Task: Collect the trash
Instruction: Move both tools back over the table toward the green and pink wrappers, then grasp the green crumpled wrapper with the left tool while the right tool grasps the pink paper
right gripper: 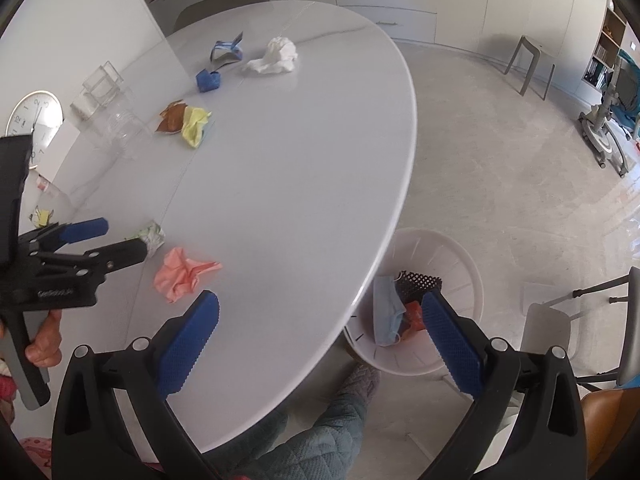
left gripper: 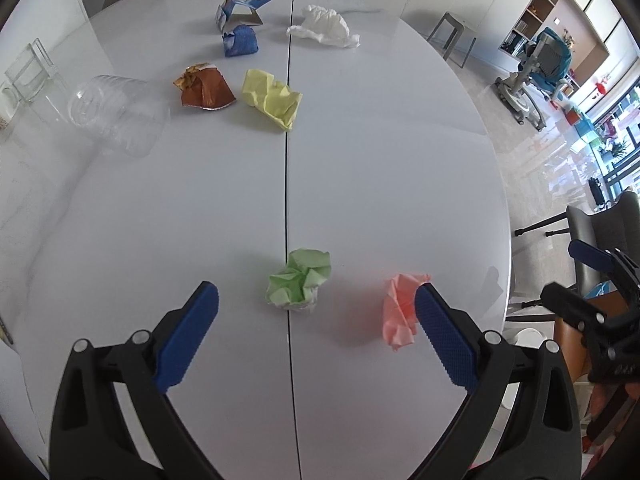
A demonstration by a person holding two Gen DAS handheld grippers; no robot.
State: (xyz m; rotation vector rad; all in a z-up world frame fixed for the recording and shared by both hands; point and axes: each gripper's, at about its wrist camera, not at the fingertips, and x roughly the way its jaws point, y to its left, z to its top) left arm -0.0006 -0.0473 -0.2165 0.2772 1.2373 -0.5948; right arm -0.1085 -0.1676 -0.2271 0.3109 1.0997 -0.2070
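My left gripper [left gripper: 316, 300] is open and empty above the white table [left gripper: 380, 160], its fingers either side of a crumpled green paper [left gripper: 300, 282]. A pink paper [left gripper: 400, 312] lies just by its right finger. Farther off lie a yellow paper [left gripper: 274, 98], a brown wrapper [left gripper: 204, 88], a blue wrapper [left gripper: 240, 40], a torn blue carton [left gripper: 240, 10] and a white tissue [left gripper: 326, 26]. My right gripper [right gripper: 320, 312] is open and empty over the table's near edge. A white bin [right gripper: 452, 256] on the floor holds a blue mask [right gripper: 386, 312] and other trash.
A clear plastic cup [left gripper: 116, 114] lies on its side at the table's left, near a glass container [left gripper: 28, 70]. A clock [right gripper: 34, 116] leans at the left. Chairs stand beside the table [right gripper: 560, 320], and the person's leg [right gripper: 332, 420] is below the edge.
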